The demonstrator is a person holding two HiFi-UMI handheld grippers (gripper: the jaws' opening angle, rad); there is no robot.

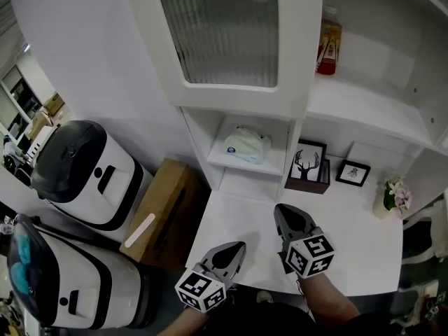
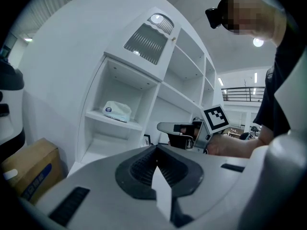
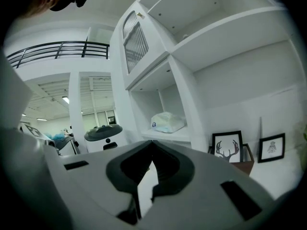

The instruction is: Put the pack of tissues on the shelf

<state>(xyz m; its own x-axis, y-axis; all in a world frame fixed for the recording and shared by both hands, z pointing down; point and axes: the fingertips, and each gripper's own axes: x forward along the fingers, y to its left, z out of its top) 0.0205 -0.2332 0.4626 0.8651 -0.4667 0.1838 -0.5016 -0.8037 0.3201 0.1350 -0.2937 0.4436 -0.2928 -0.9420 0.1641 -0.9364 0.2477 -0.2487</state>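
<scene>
The pack of tissues (image 1: pixel 247 145), white with a blue label, lies on the small shelf (image 1: pixel 231 162) of the white cabinet; the pack of tissues (image 2: pixel 117 110) and the pack of tissues (image 3: pixel 167 122) show in both gripper views, well ahead of the jaws. My left gripper (image 1: pixel 236 248) hovers over the front of the white counter (image 1: pixel 364 236), jaws closed with nothing held. My right gripper (image 1: pixel 283 213) is beside it, a little farther in, also shut and empty. In the left gripper view the right gripper (image 2: pixel 165 127) is seen to the right.
A framed deer picture (image 1: pixel 309 163) and a smaller frame (image 1: pixel 353 173) stand at the counter's back, a flower pot (image 1: pixel 390 196) at the right. A red-capped bottle (image 1: pixel 328 40) sits on the upper shelf. A cardboard box (image 1: pixel 164 212) and two white machines (image 1: pixel 91 173) stand left.
</scene>
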